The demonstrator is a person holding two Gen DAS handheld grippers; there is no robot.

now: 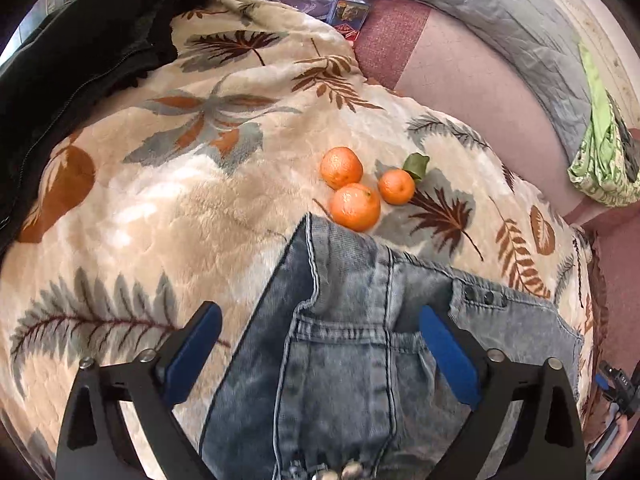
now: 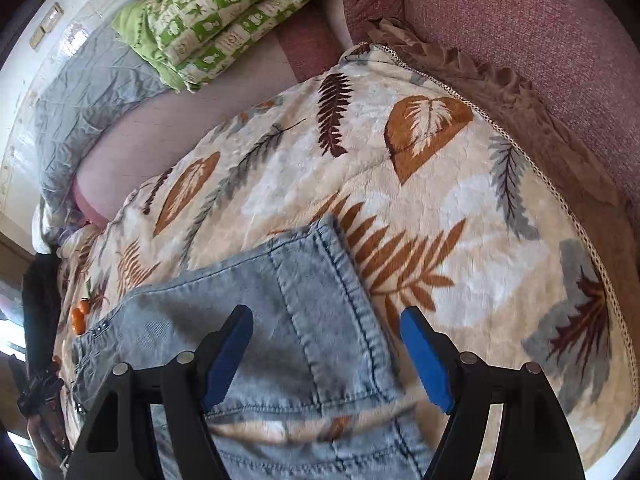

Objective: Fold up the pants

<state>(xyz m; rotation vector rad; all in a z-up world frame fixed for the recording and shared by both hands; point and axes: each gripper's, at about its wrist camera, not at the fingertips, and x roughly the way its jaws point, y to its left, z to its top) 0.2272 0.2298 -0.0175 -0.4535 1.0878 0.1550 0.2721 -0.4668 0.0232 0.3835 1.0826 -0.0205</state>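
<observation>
Light blue denim pants lie on a cream leaf-print blanket. In the left wrist view my left gripper is open, its blue-padded fingers straddling the waistband and seam just above the cloth. In the right wrist view the pants show a folded-over cuff end with a hem. My right gripper is open over that end, one finger on each side of the hem. Neither gripper holds cloth.
Three tangerines lie on the blanket just beyond the pants' waistband. A black jacket lies at the far left. A grey quilt and a green patterned cover lie at the back. The blanket's trimmed edge runs on the right.
</observation>
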